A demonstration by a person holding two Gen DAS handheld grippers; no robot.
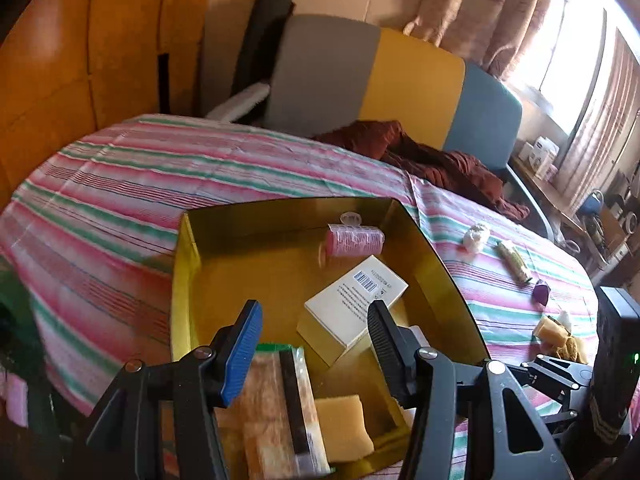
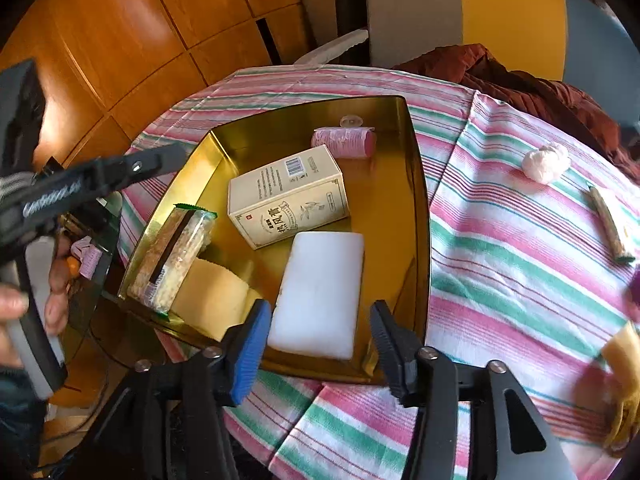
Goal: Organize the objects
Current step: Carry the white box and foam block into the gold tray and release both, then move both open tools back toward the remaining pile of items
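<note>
Gold tin tray sits on the striped table as the collecting place: wrapped snack, yellow sponge, box, pink roller and white block lie inside. Left tongs and right tongs both hang half open, empty, above its near edge. Wad and stick wait loose, right.
</note>
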